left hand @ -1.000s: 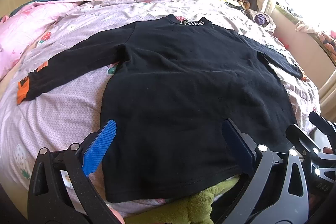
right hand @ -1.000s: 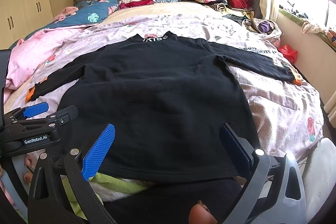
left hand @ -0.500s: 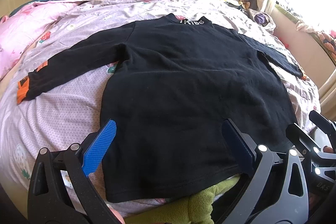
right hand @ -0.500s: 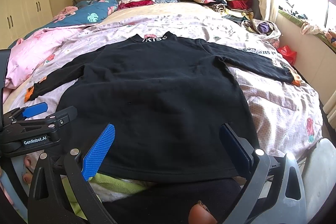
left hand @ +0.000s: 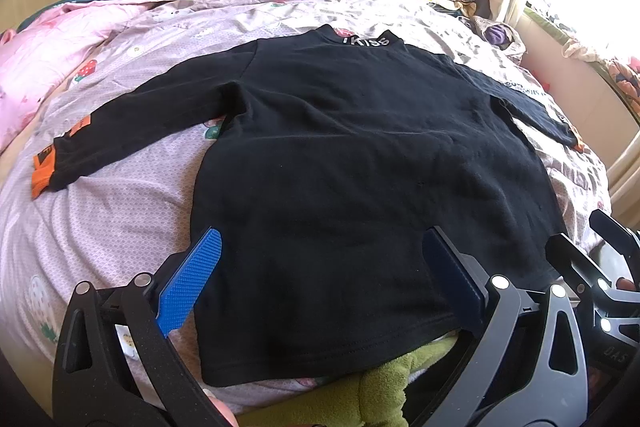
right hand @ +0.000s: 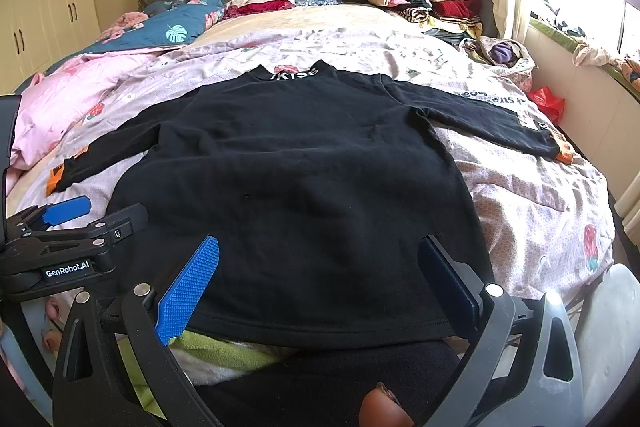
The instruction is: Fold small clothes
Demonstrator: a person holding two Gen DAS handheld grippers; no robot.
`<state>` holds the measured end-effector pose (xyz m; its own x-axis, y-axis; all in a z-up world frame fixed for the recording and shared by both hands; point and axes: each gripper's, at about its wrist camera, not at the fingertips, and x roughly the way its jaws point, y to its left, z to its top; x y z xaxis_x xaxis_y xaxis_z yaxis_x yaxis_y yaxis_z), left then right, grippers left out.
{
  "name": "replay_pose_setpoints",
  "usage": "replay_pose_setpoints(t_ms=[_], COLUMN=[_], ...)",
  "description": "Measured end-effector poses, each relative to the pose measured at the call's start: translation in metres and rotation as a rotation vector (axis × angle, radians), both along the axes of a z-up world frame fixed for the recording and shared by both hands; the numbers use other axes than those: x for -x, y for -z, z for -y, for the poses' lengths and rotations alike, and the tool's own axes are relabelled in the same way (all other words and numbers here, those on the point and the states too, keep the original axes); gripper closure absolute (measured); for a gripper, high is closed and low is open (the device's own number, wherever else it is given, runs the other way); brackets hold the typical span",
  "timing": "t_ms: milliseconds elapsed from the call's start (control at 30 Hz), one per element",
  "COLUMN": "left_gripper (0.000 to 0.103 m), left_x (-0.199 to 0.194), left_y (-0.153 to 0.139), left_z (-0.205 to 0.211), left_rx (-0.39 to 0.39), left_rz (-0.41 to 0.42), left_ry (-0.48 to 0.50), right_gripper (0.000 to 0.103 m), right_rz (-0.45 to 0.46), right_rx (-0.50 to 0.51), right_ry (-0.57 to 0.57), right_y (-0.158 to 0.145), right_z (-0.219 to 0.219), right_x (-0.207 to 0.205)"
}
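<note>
only the right wrist view shows the red bag (right hand: 546,101); both hand-held grippers (left hand: 320,267) (right hand: 320,267) gape over the black shirt (left hand: 360,163).

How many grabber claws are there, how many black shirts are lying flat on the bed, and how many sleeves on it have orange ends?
Grabber claws: 2, the left gripper and the right gripper, both open.
Black shirts laid flat: 1, the black shirt.
Sleeves with orange cuffs: 2, the left sleeve and the right sleeve.
Total: 5
</note>
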<state>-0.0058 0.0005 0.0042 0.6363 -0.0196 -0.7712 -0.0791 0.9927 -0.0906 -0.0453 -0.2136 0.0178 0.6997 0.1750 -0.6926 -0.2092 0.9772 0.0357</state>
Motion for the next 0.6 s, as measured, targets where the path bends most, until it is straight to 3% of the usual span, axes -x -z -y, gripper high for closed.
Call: replay_pose_setpoints(t_ms=[600], left_gripper=[0.008], left_x=[-0.011], left_y=[0.003], left_z=[-0.003], left_rx=[-0.009], left_rz=[-0.007], left_ry=[0.007], right_gripper=[0.004], right_rz=[-0.012], right_rx=[0.008], right_ry=[-0.004], right_y=[0.002], right_z=[-0.003], right_x=[-0.009])
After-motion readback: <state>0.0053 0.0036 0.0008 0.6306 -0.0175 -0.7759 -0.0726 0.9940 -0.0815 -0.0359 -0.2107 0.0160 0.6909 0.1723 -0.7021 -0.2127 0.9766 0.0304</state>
